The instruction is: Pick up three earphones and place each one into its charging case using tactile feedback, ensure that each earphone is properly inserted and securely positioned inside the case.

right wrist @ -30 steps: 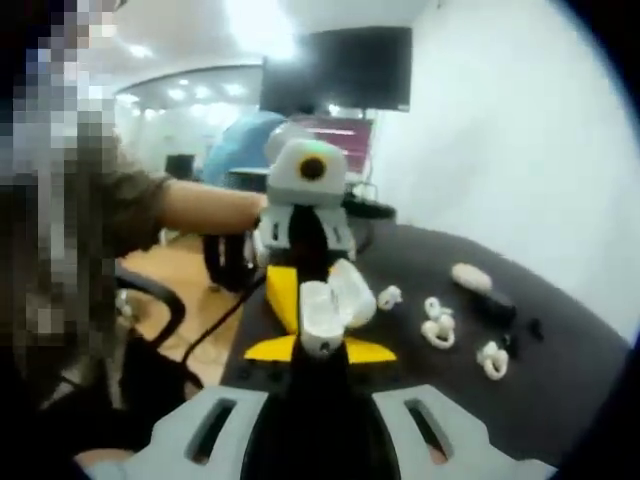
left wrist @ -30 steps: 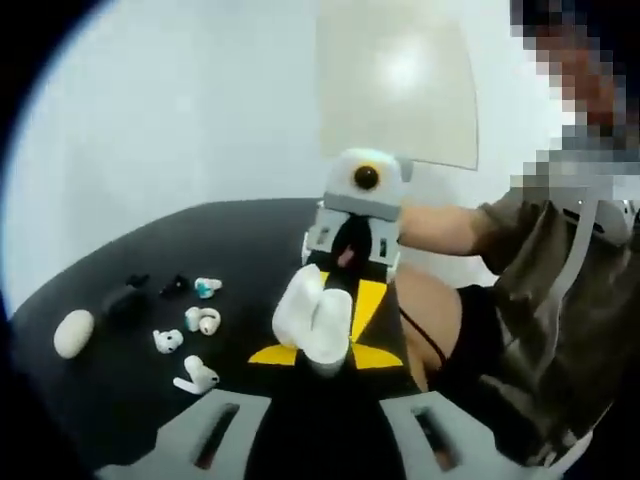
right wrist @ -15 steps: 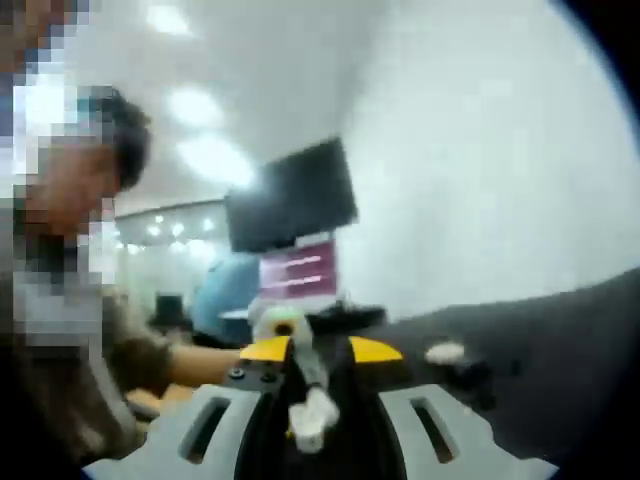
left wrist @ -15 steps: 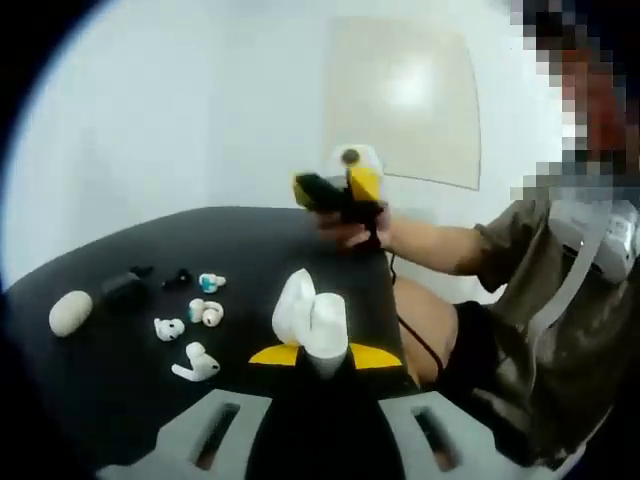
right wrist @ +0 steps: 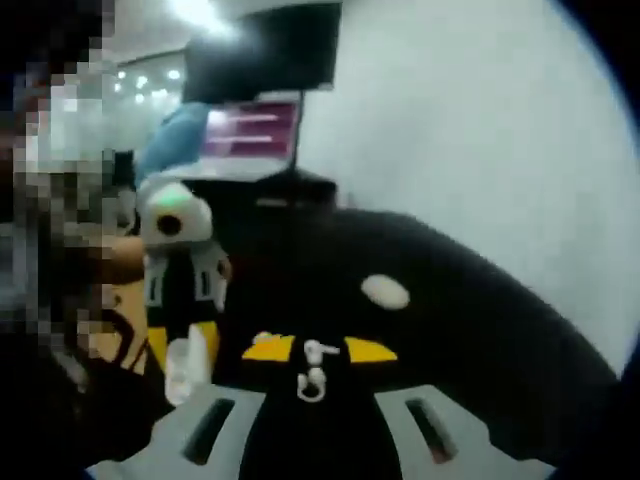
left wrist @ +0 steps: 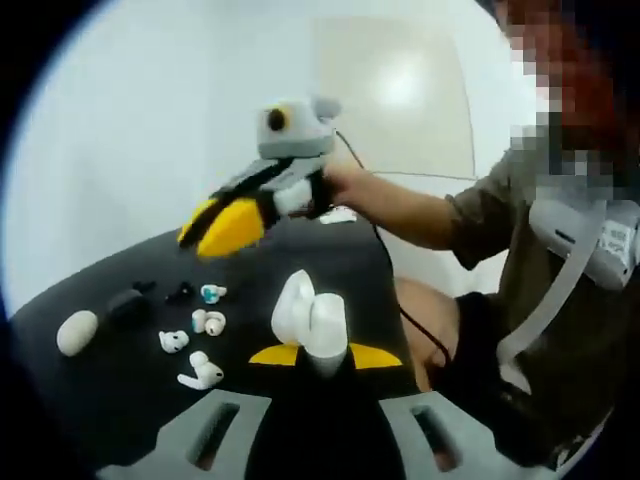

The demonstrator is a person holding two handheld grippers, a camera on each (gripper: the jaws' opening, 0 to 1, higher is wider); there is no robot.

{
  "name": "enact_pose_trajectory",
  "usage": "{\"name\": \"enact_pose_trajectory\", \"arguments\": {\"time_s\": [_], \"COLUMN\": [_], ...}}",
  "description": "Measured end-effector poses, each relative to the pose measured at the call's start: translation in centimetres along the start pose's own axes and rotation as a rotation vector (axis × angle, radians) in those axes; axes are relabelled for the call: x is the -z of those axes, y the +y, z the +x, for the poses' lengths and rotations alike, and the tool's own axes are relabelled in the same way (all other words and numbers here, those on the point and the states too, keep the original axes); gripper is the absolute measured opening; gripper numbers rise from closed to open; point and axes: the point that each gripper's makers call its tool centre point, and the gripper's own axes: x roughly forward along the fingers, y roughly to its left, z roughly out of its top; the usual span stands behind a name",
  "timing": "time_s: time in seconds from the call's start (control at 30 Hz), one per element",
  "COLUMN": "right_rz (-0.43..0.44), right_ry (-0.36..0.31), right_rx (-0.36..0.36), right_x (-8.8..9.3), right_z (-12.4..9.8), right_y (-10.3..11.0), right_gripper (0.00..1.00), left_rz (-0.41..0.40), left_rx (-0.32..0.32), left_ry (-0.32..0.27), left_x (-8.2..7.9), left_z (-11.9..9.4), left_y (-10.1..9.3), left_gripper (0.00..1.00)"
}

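In the left gripper view, the left tool (left wrist: 312,352) grips an open white charging case (left wrist: 311,320) above the black surface (left wrist: 100,380). Loose white earphones (left wrist: 195,340) and a white oval case (left wrist: 76,332) lie on it to the left. The right tool (left wrist: 225,225) hangs over them, yellow tips together. In the right gripper view, the right tool (right wrist: 312,352) pinches a small white earphone (right wrist: 312,382) above the surface. The left tool (right wrist: 183,350) with its case is at the left.

Office setting: wall screen (right wrist: 262,45) at upper left, ceiling lights (right wrist: 200,12), black table (right wrist: 480,330) against a white wall (left wrist: 150,120).
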Motion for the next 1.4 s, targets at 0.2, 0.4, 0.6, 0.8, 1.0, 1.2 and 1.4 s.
{"name": "enact_pose_trajectory", "arguments": {"time_s": [0.2, 0.4, 0.6, 0.8, 1.0, 1.2, 1.4], "right_rz": [-0.113, -0.046, -0.091, -0.033, -0.028, 0.001, 0.101], "right_ry": [0.155, 0.102, 0.088, 0.219, 0.3, 0.375, 0.346], "right_rx": [-0.023, -0.017, 0.003, -0.151, -0.174, -0.091, -0.026], "right_x": [2.2, 1.9, 0.1, 1.4, 2.9, 3.4, 3.2], "right_z": [2.6, 1.6, 0.0, 1.2, 3.2, 4.3, 4.6], "right_y": [1.2, 0.0, -2.5, -1.1, 1.3, 0.6, -0.1], "right_gripper": [0.18, 0.18, 0.18, 0.18, 0.17, 0.12, 0.1], "left_rz": [0.024, 0.026, 0.028, 0.007, 0.008, -0.002, -0.007], "left_rx": [-0.008, -0.004, -0.001, 0.004, 0.004, 0.004, 0.005], "left_ry": [-0.003, -0.004, -0.003, -0.002, -0.004, -0.004, -0.003], "left_x": [-0.1, -0.1, -0.3, -0.4, -0.2, 0.0, 0.1], "left_z": [0.1, 0.3, 0.5, 0.6, 0.1, -0.3, -0.3], "left_y": [-0.2, -0.2, -0.2, -0.1, 0.1, 0.3, 0.2], "left_gripper": [0.14, 0.14, 0.14, 0.14, 0.14, 0.14, 0.14]}}
